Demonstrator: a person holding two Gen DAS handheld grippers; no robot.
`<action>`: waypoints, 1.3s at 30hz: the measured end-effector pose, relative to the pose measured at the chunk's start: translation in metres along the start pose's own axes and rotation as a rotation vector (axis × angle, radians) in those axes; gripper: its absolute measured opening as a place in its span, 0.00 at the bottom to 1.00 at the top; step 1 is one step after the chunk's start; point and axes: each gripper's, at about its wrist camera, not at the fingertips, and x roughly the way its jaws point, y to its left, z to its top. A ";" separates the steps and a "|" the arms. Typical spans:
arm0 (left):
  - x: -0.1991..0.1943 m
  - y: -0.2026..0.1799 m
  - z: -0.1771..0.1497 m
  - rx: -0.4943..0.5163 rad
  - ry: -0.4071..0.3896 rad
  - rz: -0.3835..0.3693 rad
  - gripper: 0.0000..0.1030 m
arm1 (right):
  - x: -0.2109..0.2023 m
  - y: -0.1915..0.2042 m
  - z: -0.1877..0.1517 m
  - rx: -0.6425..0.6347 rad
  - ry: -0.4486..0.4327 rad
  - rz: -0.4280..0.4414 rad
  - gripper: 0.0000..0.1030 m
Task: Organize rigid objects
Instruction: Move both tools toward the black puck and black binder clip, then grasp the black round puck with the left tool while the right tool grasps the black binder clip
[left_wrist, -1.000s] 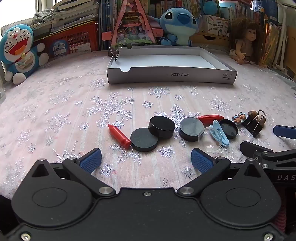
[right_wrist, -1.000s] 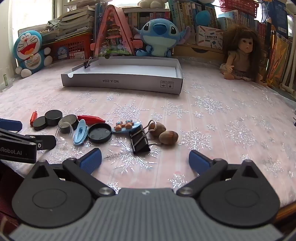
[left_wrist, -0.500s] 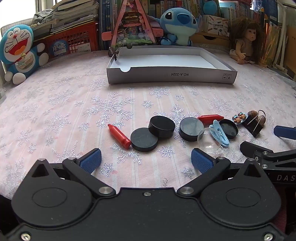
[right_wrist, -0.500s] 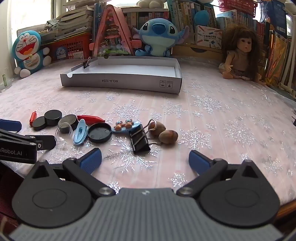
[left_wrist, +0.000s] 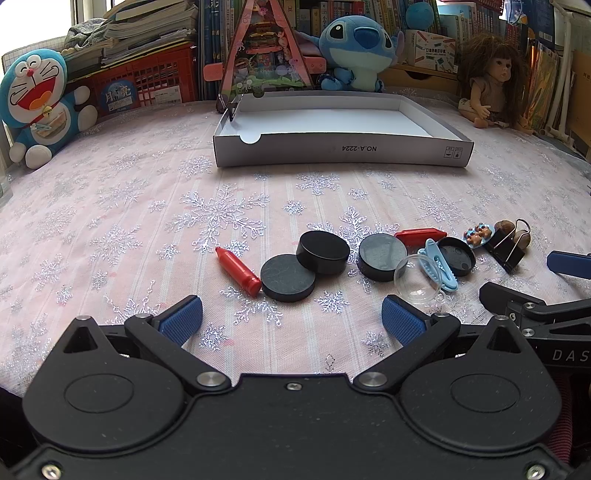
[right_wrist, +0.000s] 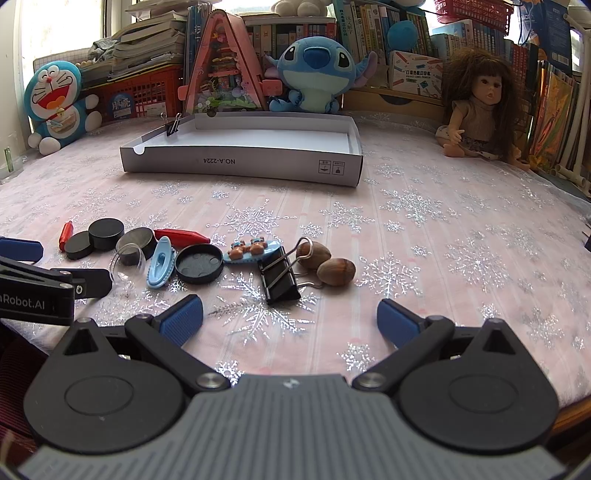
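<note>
Small rigid items lie in a row on the pink snowflake cloth: a red crayon-shaped piece (left_wrist: 237, 271), black discs (left_wrist: 287, 278), a clear dome (left_wrist: 417, 280), a light blue clip (left_wrist: 439, 267), a black lid (right_wrist: 199, 264), a bear hair clip (right_wrist: 251, 251), a black binder clip (right_wrist: 280, 278) and two brown nuts (right_wrist: 334, 271). A white shallow box (left_wrist: 343, 151) stands beyond them, holding nothing but a small binder clip (right_wrist: 171, 125) on its left rim. My left gripper (left_wrist: 291, 319) hangs open just short of the discs. My right gripper (right_wrist: 290, 319) is open in front of the binder clip.
Plush toys (left_wrist: 35, 107) (right_wrist: 314, 74), a doll (right_wrist: 480, 110), a pink triangular toy house (left_wrist: 264, 51), a red crate (left_wrist: 147, 83) and books line the far edge. Bare cloth lies between the row of items and the box, and to the right of the nuts.
Both grippers have barely shifted; the scene holds nearly still. The clear dome looks slightly lower beside the blue clip than one second ago.
</note>
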 end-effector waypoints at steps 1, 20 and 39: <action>0.000 0.000 0.000 0.000 0.000 0.000 1.00 | 0.000 0.000 0.000 0.000 0.000 0.000 1.00; -0.002 0.004 -0.002 0.018 -0.025 -0.020 1.00 | 0.000 0.000 0.001 -0.004 -0.001 0.010 1.00; -0.022 0.028 0.001 -0.049 -0.093 -0.068 0.41 | -0.019 -0.004 0.008 -0.057 -0.073 0.060 0.59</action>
